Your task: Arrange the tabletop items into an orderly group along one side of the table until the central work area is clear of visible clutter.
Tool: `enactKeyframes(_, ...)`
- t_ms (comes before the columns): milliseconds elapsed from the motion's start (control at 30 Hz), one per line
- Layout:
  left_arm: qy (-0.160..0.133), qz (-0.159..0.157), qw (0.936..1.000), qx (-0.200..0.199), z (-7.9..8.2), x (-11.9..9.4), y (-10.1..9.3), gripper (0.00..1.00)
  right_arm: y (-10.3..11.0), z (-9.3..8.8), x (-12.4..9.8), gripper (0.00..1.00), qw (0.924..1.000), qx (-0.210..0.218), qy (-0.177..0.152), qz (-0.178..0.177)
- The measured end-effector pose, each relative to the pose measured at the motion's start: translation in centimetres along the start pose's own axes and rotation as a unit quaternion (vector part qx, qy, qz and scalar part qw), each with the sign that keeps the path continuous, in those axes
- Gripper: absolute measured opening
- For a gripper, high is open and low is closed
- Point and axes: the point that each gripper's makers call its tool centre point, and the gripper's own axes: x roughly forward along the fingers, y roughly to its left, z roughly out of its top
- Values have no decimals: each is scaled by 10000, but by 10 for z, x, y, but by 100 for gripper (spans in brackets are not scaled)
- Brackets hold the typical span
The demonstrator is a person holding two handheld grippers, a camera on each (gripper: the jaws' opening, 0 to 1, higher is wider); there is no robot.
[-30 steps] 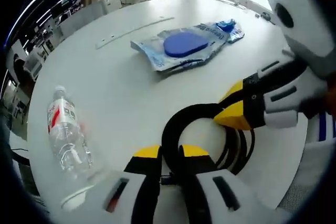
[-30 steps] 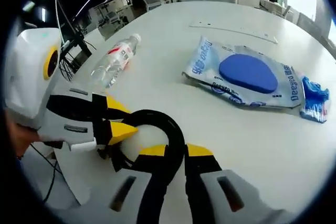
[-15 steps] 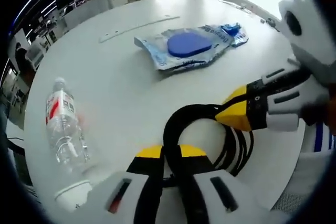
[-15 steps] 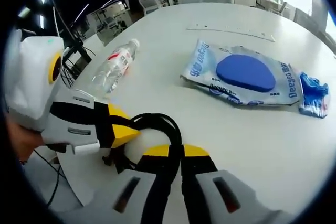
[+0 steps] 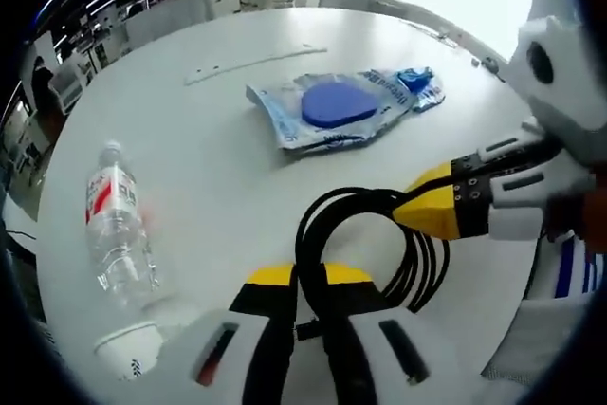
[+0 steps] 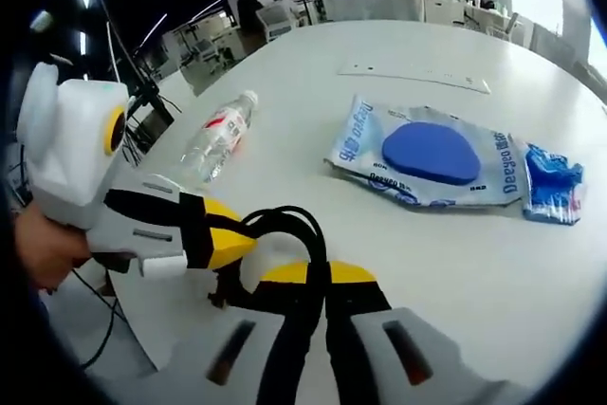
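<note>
In the left gripper view, the left gripper (image 5: 311,277) is seen with its yellow-tipped fingers (image 5: 269,277) closed together on a strand of the coiled black cable (image 5: 327,225), which loops up just beyond the tips; the right gripper (image 5: 432,208) comes in from the right with its tips pinched on the far side of the same loop. Well beyond the fingers lies the blue-and-white plastic packet (image 5: 341,106), crinkled and glossy, with a smooth blue oval pad inside; off to the left of the fingers a clear plastic water bottle (image 5: 116,234) with a red label lies on its side, and a small white cup (image 5: 128,353) sits just beside the left finger's base, all on the smooth white round table (image 5: 209,154). In the right gripper view, the right gripper (image 6: 311,274) is seen clamped on the cable (image 6: 285,225) at its own tips, the left gripper (image 6: 232,244) is seen gripping the loop just to the left, and the packet (image 6: 432,158) lies well ahead to the right, the bottle (image 6: 216,139) ahead to the left. The step in hand is judged to be the tidying of the cable, held by both grippers near the table edge. Next, the limp rubbery coil would need to be set down compactly at one side, then the packet and the bottle would need to be brought beside it.
</note>
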Motion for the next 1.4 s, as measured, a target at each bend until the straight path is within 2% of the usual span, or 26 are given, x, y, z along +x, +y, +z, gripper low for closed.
enactKeyframes(300,-225,-152,9996,-8,24,-10,-18,6,-13,13,-25,1,9998,2,-196,-14)
enactKeyframes(767,-491,-495,9974,208,62,-15,-60,6,-47,23,-66,1,9989,-8,-418,-198)
enactKeyframes(1133,-599,-824,9938,451,96,-5,-97,6,-86,28,-97,1,9972,126,-602,-419)
enactKeyframes(1400,-578,-1052,9907,643,118,10,-125,6,-119,27,-113,1,9956,262,-665,-612)
